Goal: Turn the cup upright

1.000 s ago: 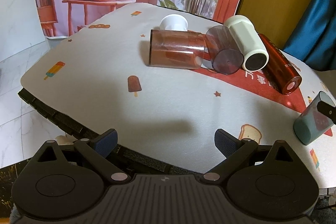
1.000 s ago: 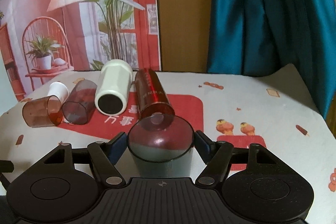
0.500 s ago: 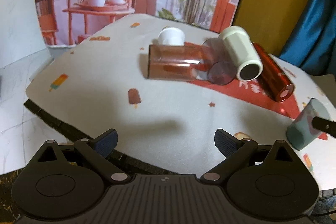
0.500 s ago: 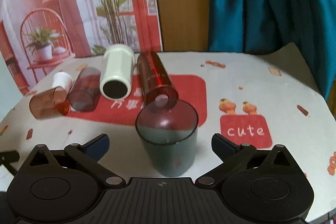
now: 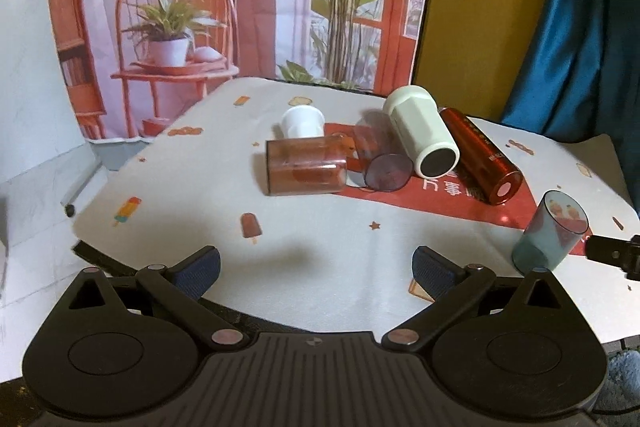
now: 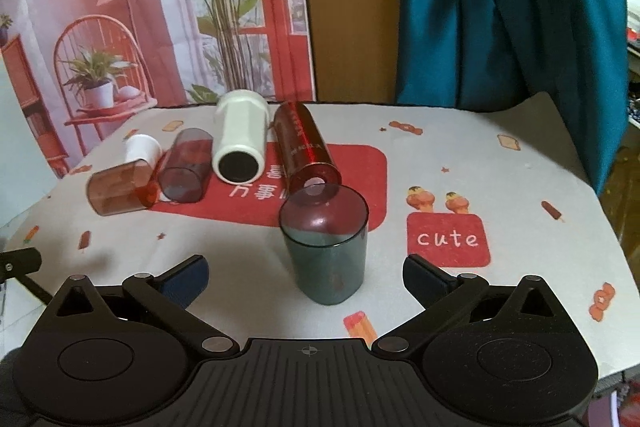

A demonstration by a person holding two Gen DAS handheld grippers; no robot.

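Broadly, a round table under a white cloth printed with ice lollies fills the middle of both views, with a red mat bearing white characters at its centre. Low in the right wrist view, the right gripper stands spread wide, its two dark pads apart from the translucent grey-blue plastic cup, which stands upright, mouth up, at centre frame between them. Low in its own view, the left gripper is likewise wide, holding nothing. Lying on their sides in the upper middle: a glossy red metal cylinder, a cream ribbed tumbler, a smoky purple clear cup and an amber clear cup. A small white cup sits behind.
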